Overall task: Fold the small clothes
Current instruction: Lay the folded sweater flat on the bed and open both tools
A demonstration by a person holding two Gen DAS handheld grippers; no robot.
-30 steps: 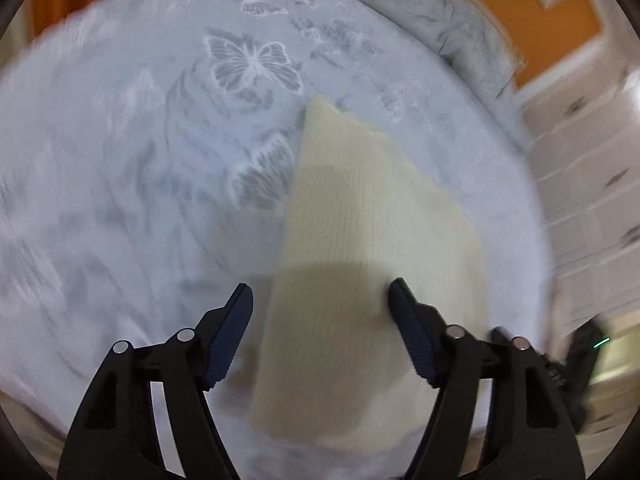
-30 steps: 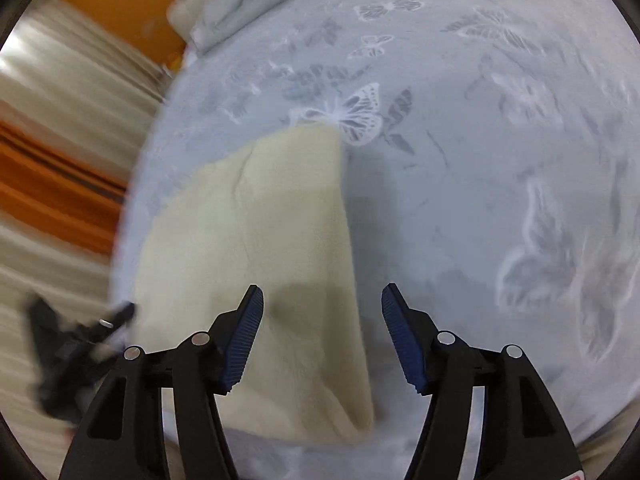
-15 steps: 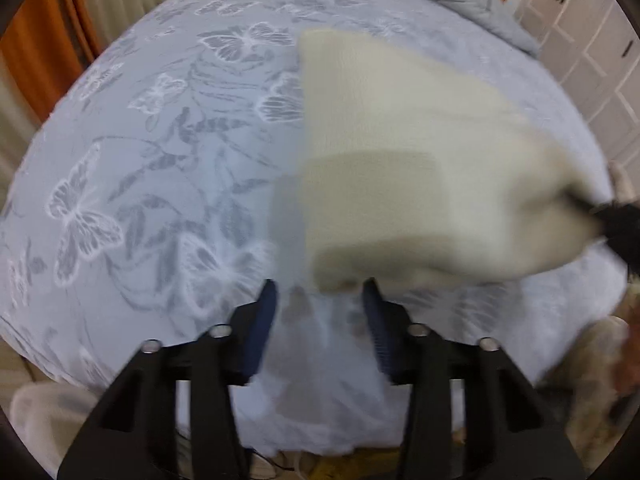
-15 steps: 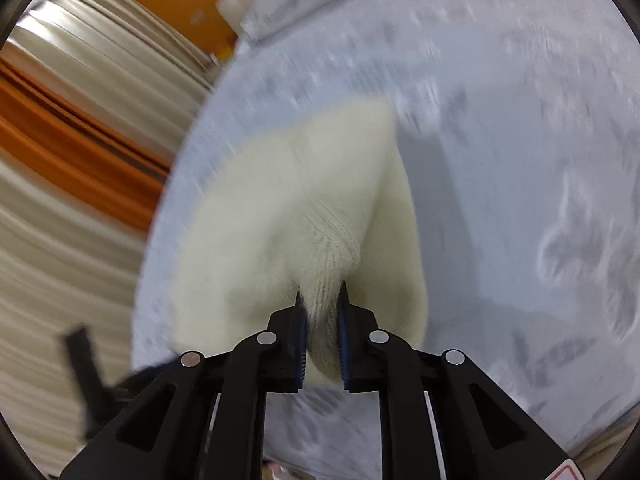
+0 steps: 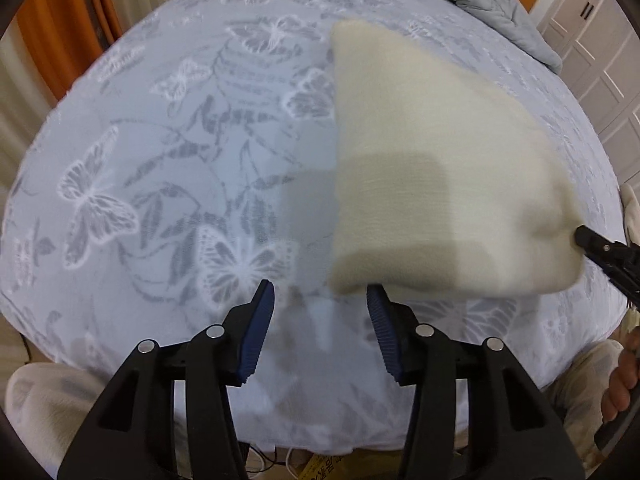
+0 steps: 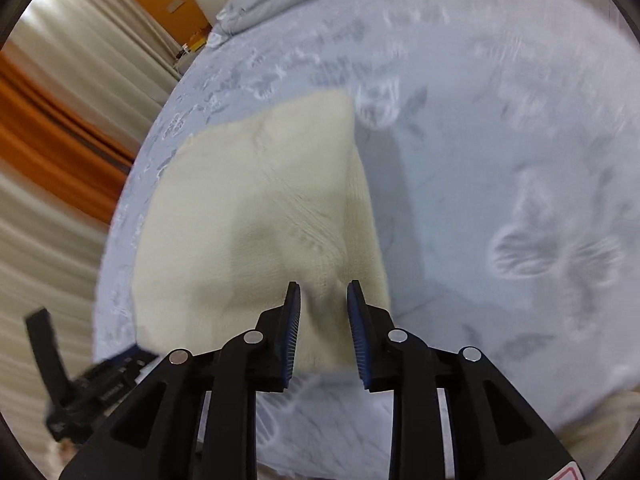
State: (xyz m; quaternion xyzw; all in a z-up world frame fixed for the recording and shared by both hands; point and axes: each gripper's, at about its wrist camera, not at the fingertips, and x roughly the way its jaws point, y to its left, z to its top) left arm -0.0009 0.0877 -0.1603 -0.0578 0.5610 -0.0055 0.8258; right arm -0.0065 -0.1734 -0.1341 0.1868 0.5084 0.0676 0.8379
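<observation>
My right gripper (image 6: 323,304) sits low-centre, fingers (image 6: 294,322) slightly parted around a cream knit garment (image 6: 256,224) — lying on the butterfly-print bed (image 6: 500,152).

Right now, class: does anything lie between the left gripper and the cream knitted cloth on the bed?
Nothing visible does. The left gripper is open, with only bare butterfly-print bedspread before the cream cloth, whose near corner sits by its right finger. The right gripper straddles the cloth's opposite edge.

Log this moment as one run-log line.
left gripper: open, empty, at cream knit's near corner | right gripper: jaws apart around cream knit fold | knit on butterfly bedspread
</observation>
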